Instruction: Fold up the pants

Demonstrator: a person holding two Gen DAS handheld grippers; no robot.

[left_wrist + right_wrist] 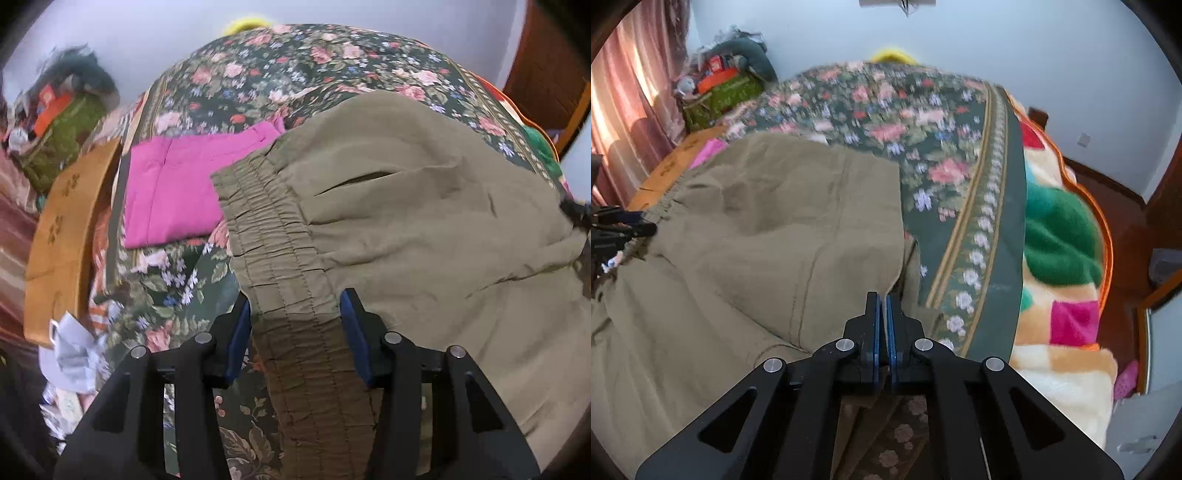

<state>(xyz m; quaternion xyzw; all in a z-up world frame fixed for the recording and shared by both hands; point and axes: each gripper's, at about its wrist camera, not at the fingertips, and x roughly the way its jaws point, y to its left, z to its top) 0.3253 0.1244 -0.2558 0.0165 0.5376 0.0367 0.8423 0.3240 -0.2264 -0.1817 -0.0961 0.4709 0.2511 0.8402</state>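
Observation:
Olive-khaki pants point(406, 206) lie on a floral bedspread point(295, 74). In the left wrist view their elastic waistband point(288, 295) runs between the fingers of my left gripper point(295, 306), whose jaws stand apart on either side of it. In the right wrist view the pants point(757, 240) fill the left half. My right gripper point(882, 306) is shut at the pants' right edge; whether cloth is pinched between its blue pads I cannot tell. My left gripper shows in the right wrist view at the far left point(642, 223) by the waistband.
A folded magenta garment point(173, 188) lies beyond the waistband. A wooden board point(62, 236) and a cluttered green box point(62, 140) stand at the left. A colourful fleece blanket point(1063, 258) hangs over the bed's right side, with wooden floor point(1119, 221) beyond.

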